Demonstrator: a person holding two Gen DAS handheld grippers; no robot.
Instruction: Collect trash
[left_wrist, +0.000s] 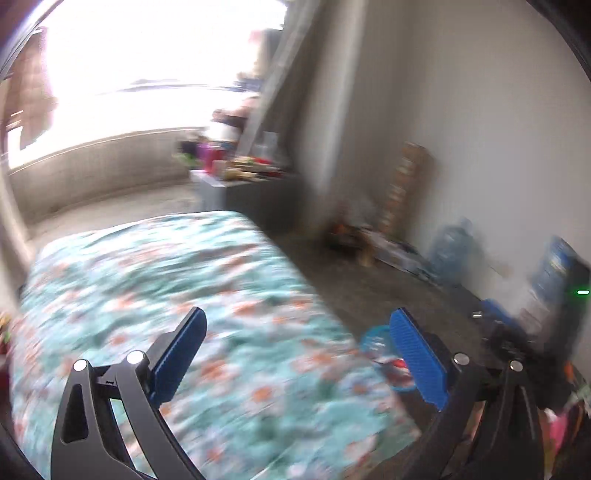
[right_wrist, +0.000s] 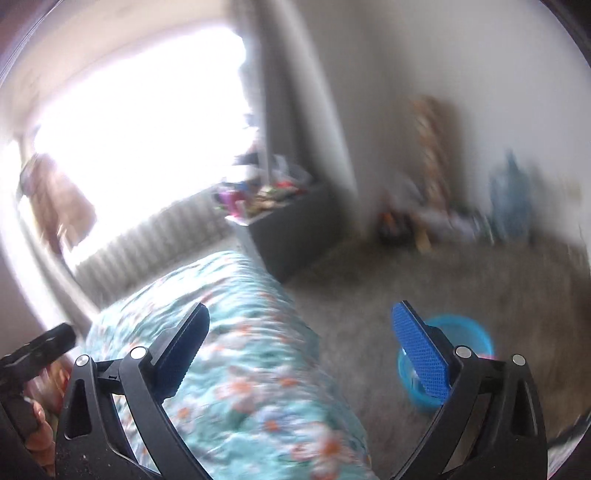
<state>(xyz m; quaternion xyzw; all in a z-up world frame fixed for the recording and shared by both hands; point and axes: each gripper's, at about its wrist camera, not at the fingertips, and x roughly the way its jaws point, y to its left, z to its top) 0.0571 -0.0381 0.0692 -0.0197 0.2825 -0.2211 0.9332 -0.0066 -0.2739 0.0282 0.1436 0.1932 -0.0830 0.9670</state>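
Your bed cover (left_wrist: 192, 280) is teal with orange and white flowers; your fingers (left_wrist: 417, 354) have blue pads; the tub (right_wrist: 476, 336) is light blue; the floor (right_wrist: 406, 280) is grey-brown.

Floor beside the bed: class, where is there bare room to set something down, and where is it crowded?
Bare: carpet between bed, blue basin and dark cabinet. Crowded: the wall foot around the water jug.

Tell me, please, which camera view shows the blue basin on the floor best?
The right wrist view: the blue basin shows its round rim and wall on the floor beside the bed, only partly hidden by one claw finger. In the left wrist view the blue basin is mostly covered by a finger and blurred.
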